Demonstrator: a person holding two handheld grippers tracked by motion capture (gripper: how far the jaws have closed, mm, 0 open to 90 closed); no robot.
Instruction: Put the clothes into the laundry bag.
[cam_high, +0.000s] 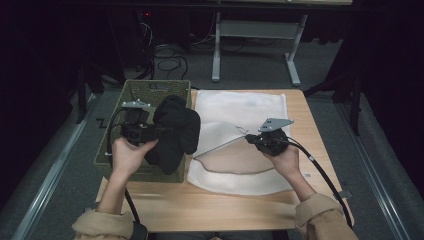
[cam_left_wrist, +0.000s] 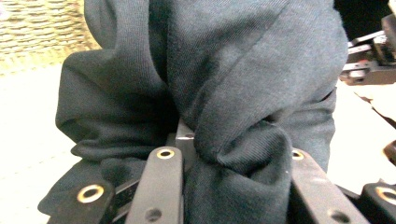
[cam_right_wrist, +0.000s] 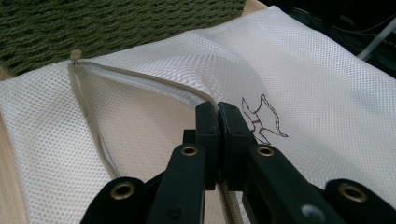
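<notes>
A dark grey garment (cam_high: 175, 132) hangs bunched above the right edge of the green woven basket (cam_high: 135, 90). My left gripper (cam_high: 159, 131) is shut on it, and its cloth (cam_left_wrist: 243, 93) folds over and between my jaws. A white mesh laundry bag (cam_high: 240, 107) lies on the wooden table, its zipped mouth (cam_right_wrist: 135, 81) pulled open. My right gripper (cam_high: 248, 139) is shut on the bag's upper zipper edge (cam_right_wrist: 218, 112) and lifts it, so the bag gapes toward the garment. A small animal outline (cam_right_wrist: 261, 119) is printed on the mesh.
The basket stands at the table's left side, partly over its edge. Bare wooden table (cam_high: 210, 205) runs along the front. Cables (cam_high: 320, 170) trail from both grippers. Beyond the table stand a white desk frame (cam_high: 255, 35) and floor cables (cam_high: 167, 62).
</notes>
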